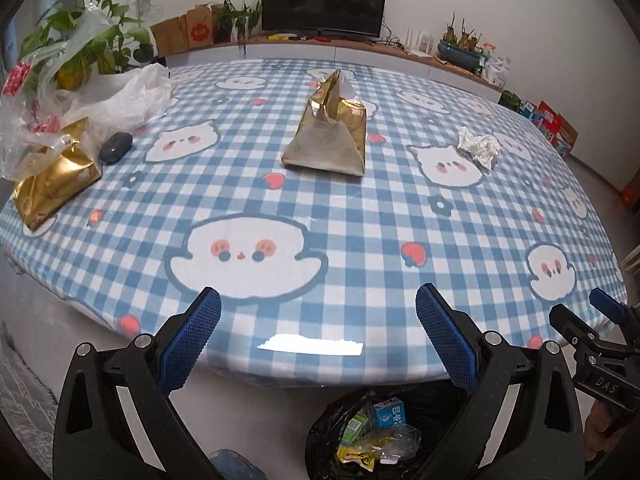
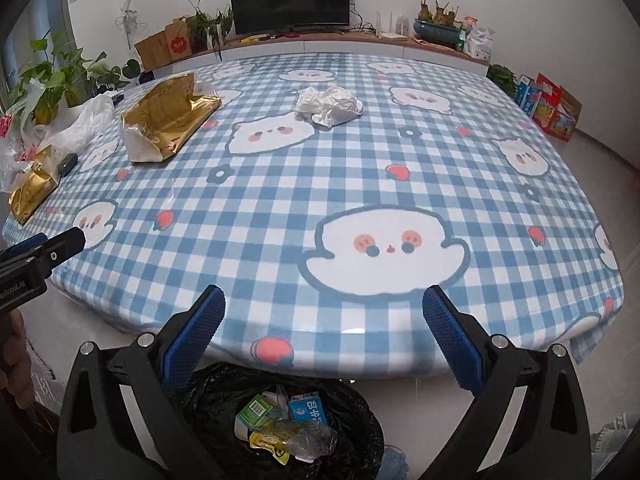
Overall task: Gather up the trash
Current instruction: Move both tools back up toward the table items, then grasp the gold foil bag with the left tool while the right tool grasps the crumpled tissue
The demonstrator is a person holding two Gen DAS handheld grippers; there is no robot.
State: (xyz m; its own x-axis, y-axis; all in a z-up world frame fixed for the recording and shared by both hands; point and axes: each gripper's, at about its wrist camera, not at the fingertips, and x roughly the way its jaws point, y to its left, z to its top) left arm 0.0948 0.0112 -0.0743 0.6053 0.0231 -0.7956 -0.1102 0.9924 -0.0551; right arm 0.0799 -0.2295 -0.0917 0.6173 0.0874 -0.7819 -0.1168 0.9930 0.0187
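Observation:
A crumpled white tissue [image 2: 329, 105] lies on the checked tablecloth [image 2: 360, 184], far from me; it also shows in the left wrist view [image 1: 479, 147]. An opened gold package [image 1: 332, 128] lies mid-table, also in the right wrist view [image 2: 168, 118]. A second gold package [image 1: 52, 180] lies at the left edge. A black-bagged bin [image 2: 288, 420] with cartons and wrappers stands on the floor below the table's near edge, also in the left wrist view [image 1: 376, 436]. My left gripper [image 1: 318, 312] and right gripper [image 2: 324, 308] are open and empty above the near edge.
Clear and white plastic bags [image 1: 120, 100], a dark mouse [image 1: 116, 146] and potted plants [image 1: 80, 40] crowd the table's left side. A monitor [image 1: 324, 4] and boxes stand on the far counter. Colourful boxes [image 2: 548, 104] sit on the floor at right.

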